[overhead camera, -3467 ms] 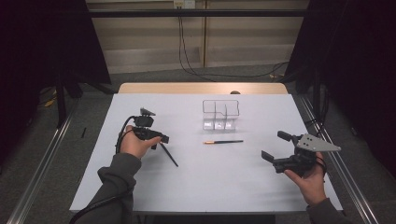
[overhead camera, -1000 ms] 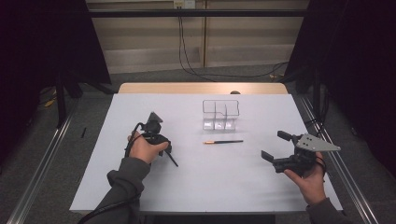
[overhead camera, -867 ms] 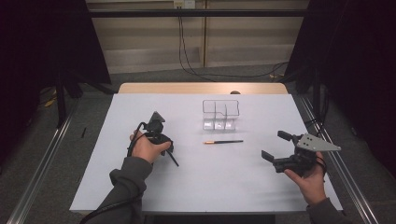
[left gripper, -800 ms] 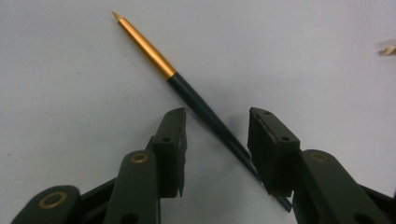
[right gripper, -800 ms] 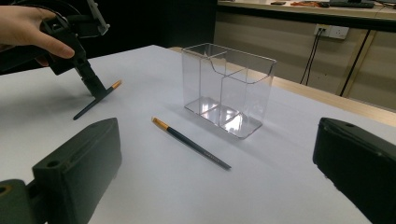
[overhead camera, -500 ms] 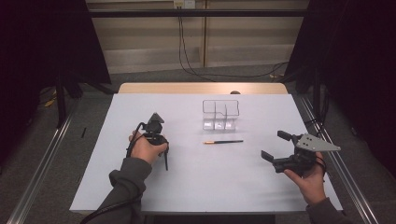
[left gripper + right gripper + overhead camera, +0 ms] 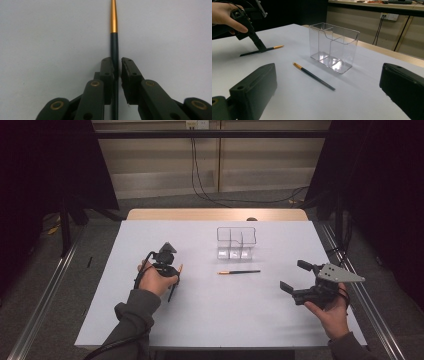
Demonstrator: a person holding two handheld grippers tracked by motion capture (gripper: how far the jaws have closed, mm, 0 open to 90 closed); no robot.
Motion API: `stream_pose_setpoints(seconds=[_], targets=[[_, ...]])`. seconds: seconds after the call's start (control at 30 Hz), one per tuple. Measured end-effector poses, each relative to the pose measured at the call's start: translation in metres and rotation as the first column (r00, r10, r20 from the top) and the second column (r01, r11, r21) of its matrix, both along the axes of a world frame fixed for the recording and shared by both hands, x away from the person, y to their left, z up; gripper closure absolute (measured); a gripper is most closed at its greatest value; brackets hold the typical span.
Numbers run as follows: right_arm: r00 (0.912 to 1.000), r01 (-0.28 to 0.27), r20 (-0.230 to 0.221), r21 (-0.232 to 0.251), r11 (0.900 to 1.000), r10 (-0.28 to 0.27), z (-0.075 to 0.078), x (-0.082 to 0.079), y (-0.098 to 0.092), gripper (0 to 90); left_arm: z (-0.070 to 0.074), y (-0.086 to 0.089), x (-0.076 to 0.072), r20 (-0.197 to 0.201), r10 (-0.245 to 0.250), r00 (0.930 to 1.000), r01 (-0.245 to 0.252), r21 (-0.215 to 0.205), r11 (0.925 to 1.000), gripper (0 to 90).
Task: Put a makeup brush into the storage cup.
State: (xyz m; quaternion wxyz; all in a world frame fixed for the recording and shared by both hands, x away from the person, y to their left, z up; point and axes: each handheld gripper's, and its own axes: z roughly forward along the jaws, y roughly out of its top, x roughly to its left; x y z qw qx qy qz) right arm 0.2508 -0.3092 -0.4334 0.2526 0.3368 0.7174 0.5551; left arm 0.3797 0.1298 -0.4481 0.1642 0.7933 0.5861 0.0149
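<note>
Gripping a dark brush (image 7: 114,45), left gripper (image 7: 117,66) jaws clamped; right gripper (image 7: 300,277) wide apart.

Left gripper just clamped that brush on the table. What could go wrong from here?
1. The left gripper pinches the thin brush far back on its dark handle; the long gold end may droop or swivel when lifted.
2. The clear holder looks light, with narrow compartments; a skewed brush could catch its rim and tip it.
3. A second brush lies in front of the holder and could get knocked.
</note>
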Motion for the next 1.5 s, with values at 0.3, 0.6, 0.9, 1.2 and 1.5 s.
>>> stream_pose_setpoints(seconds=[0.3, 0.6, 0.9, 1.2, 1.5], targets=[[1.0000, 0.000, 0.000, -0.003, 1.000, 0.000, 0.000, 0.000, 0.002, 0.6, -0.001, -0.007, 0.001, 0.004, -0.012, 0.9999, 0.012, 0.048, 0.9988, 79.3], [1.0000, 0.000, -0.006, -0.006, 1.000, 0.000, 0.000, 0.000, 0.002, 0.6, -0.003, 0.001, -0.001, 0.017, -0.017, 0.9997, 0.017, 0.000, 0.9999, 83.5], [1.0000, -0.001, -0.008, -0.005, 1.000, 0.001, 0.000, 0.000, 0.002, 0.6, -0.003, 0.003, 0.000, 0.013, -0.034, 0.9993, 0.034, -0.001, 0.9994, 83.4], [0.9999, -0.012, -0.010, -0.006, 1.000, 0.012, 0.000, 0.001, 0.002, 0.6, -0.003, 0.002, -0.002, 0.030, -0.065, 0.9974, 0.065, 0.010, 0.9978, 83.9], [0.9999, -0.012, -0.006, -0.009, 1.000, 0.012, -0.001, 0.001, 0.001, 0.6, -0.001, 0.002, -0.002, 0.041, -0.090, 0.9951, 0.089, 0.020, 0.9958, 84.1]])
